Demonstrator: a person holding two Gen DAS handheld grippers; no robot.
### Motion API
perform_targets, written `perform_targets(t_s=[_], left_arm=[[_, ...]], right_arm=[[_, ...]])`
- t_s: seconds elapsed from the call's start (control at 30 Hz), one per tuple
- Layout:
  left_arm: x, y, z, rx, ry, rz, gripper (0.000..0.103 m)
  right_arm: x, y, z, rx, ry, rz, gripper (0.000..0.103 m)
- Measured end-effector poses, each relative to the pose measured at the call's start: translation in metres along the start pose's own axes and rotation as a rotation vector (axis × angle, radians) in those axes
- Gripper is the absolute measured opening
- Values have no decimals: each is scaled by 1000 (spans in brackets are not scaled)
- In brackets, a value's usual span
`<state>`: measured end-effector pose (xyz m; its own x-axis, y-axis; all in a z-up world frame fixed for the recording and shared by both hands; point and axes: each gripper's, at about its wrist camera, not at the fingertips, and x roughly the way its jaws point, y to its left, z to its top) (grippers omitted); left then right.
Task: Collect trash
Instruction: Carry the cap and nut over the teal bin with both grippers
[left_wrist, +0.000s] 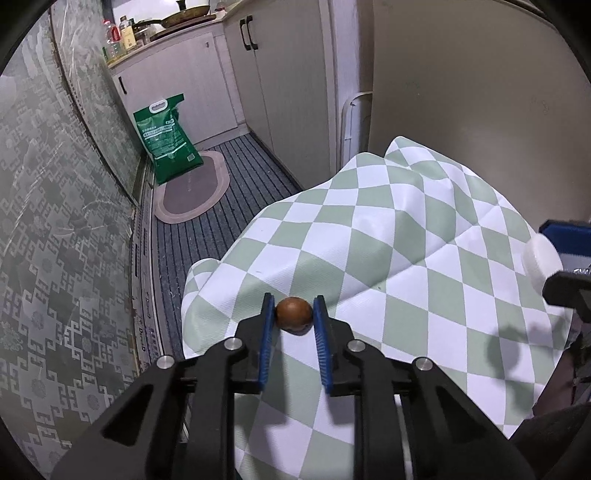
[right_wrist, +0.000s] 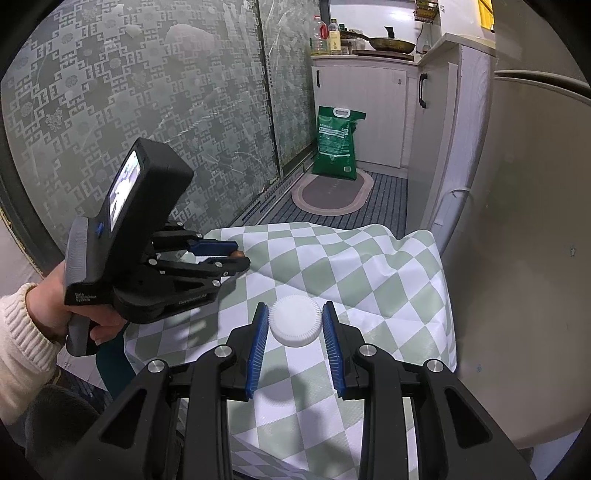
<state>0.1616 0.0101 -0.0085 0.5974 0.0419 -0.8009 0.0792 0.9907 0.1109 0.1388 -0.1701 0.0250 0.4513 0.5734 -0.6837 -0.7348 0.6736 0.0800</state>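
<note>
A small brown nut-like ball sits between the blue pads of my left gripper, which is shut on it above the green-and-white checked tablecloth. A white ribbed bottle cap sits between the pads of my right gripper, which is shut on it over the same cloth. In the right wrist view the left gripper is at the left, held by a hand, with the brown ball at its tips. The cap also shows at the right edge of the left wrist view.
A green sack stands on an oval mat on the striped floor beyond the table. Patterned glass sliding doors run along the left. White cabinets and a beige wall stand to the right.
</note>
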Motion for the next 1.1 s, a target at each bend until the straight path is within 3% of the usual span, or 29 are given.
perform_targets(t_s=[0.17,0.4,0.83,1.1], left_arm=[[-12,-1,-11,-23,-29,-20,22],[-54,10,-55,-155,-100,-65,22],[-130,39,-141,-315,-175,-35,22],[-133,66,-202,-386,-120,3,22]], right_arm=[[1,6,2,-12,5,13,30],[7,27,0,-49,38,53,30],[9,79,2,-75,71,155,30],[17,111,6,-113,88,194,30]])
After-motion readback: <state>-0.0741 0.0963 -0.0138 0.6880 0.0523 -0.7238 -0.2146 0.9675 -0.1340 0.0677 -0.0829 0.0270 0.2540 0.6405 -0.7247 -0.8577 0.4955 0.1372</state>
